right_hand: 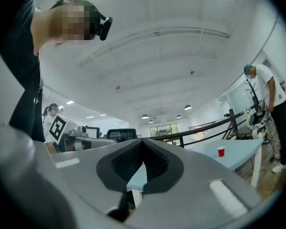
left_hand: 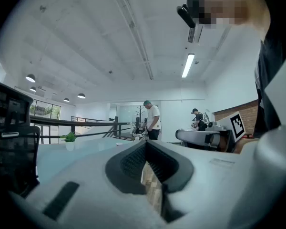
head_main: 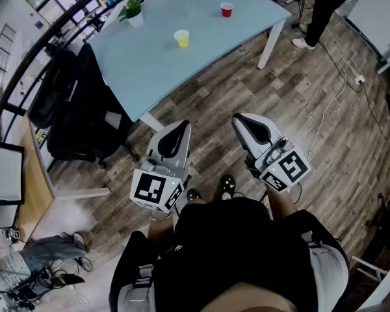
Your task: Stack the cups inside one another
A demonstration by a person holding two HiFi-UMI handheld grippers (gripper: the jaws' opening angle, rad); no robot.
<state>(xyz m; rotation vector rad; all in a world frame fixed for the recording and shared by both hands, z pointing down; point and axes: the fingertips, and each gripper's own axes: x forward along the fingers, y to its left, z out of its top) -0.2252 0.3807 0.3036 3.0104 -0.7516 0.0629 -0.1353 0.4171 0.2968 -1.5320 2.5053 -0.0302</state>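
The person is holding the left gripper (head_main: 179,132) and the right gripper (head_main: 246,126) low before the body, both pointing about level. The jaws of both are pressing together, gripping nothing. The 2 cups, the yellow cup (head_main: 181,38) and the red cup (head_main: 227,10), are standing well apart on the light blue table (head_main: 149,70).

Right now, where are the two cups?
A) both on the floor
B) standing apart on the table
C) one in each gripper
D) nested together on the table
B: the yellow cup and the red cup stand apart on the table, while the left gripper and the right gripper are shut, empty and short of the table.
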